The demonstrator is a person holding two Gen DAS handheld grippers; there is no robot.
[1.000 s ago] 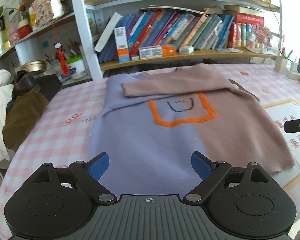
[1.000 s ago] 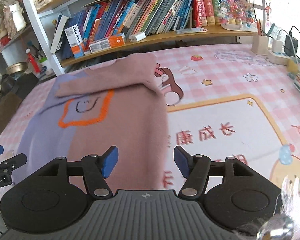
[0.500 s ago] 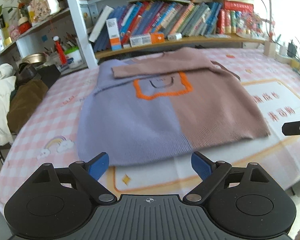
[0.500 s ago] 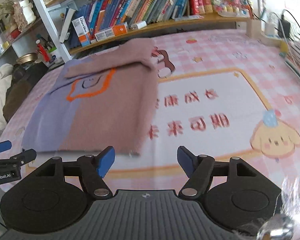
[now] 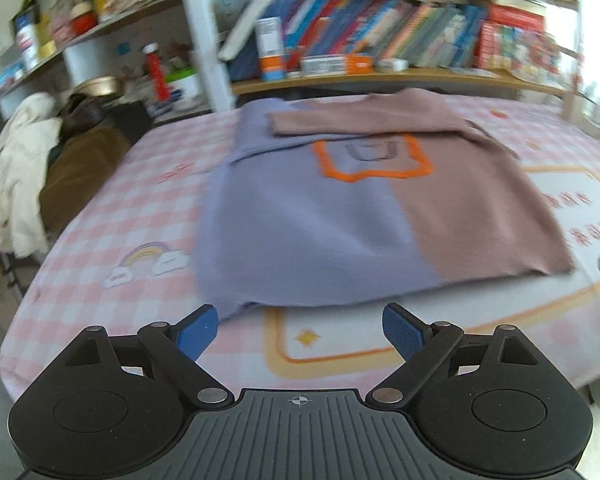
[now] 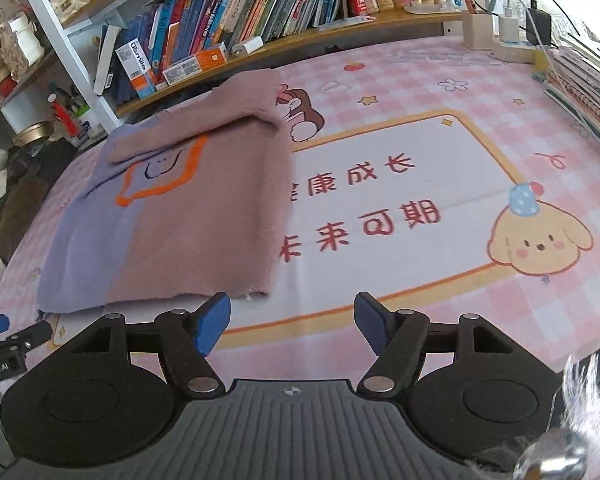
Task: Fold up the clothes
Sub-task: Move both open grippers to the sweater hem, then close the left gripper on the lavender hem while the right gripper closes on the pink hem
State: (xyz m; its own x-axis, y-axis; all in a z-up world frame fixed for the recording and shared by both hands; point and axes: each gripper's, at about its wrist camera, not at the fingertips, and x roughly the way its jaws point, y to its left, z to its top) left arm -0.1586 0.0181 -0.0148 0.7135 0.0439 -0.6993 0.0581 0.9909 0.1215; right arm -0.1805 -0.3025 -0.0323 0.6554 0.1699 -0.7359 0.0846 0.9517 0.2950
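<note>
Covering the table is a pink-and-white checked cloth printed with a yellow-bordered white panel, red characters, a cartoon puppy, stars, flowers and, toward the left side, a small rainbow. On the left half of that cloth lies the sweater, spread flat, half lavender and half dusty pink, with an orange-outlined patch on the chest. One pink sleeve is folded across its top, near the far edge of the table. The hem faces the cameras.

Just short of the hem, the left gripper has its blue pads far apart with nothing between them; one pad sits close to the hem's lavender corner. The right gripper is near the pink corner of the hem, its jaws moderately wide, having just been opening, with only cloth-covered table seen between them.

Behind the table runs a wooden shelf packed with leaning books and small boxes, held by a white upright post. To the left, a pile of cream and brown clothing sits off the table. At the far right corner, chargers and cables stand beside stacked books.
</note>
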